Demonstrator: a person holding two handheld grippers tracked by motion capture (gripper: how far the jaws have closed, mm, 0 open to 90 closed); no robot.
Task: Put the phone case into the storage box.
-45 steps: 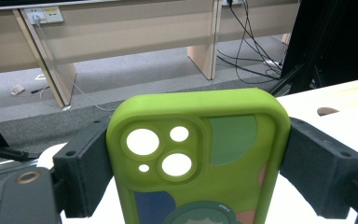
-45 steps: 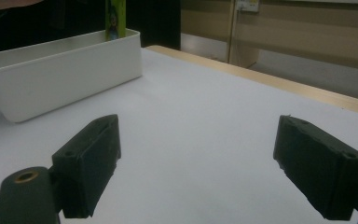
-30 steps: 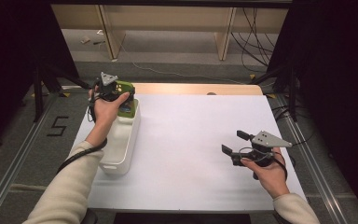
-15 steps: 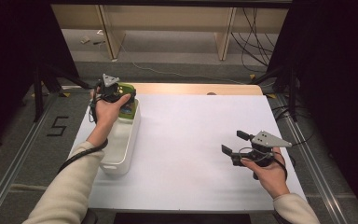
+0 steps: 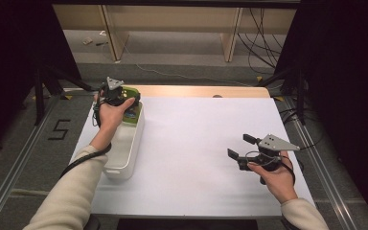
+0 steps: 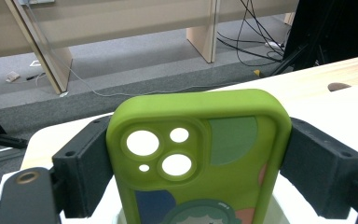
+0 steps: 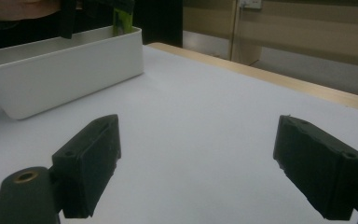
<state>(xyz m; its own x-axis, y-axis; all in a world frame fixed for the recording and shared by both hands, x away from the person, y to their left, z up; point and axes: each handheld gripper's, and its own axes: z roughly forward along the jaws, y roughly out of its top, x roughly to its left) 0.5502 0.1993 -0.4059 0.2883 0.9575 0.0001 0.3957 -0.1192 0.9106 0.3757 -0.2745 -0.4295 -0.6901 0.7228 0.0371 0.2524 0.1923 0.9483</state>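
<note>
Nothing has moved since the earlier frames — both hands sit where they were, jaw gaps unchanged. Desk (image 5: 196, 143): white surface with a bare wooden strip along its far edge. White bin (image 5: 127, 148) stands lengthwise at the desk's left side; in the right gripper view it shows at upper left, long white wall facing the camera. Left gripper (image 5: 117, 96) hangs over the bin's far end, held in the person's left hand (image 5: 108, 115), cream sleeve running in from the bottom of the high view. It is clamped on a green phone case (image 6: 200, 163) — in the left gripper view both black pads press the case's two long edges, jaws set wide to span it. Case stands upright, camera cut-outs at top left, printed coloured patches and a cartoon figure lower down; its bottom end dips to the bin's rim level, and whether it touches the bin floor I can't tell. Right gripper (image 5: 242, 148) is near the desk's right edge, well apart from the bin, held low in the right hand (image 5: 275, 177). Jaws spread wide with only bare desk between them, gripping nothing.
</note>
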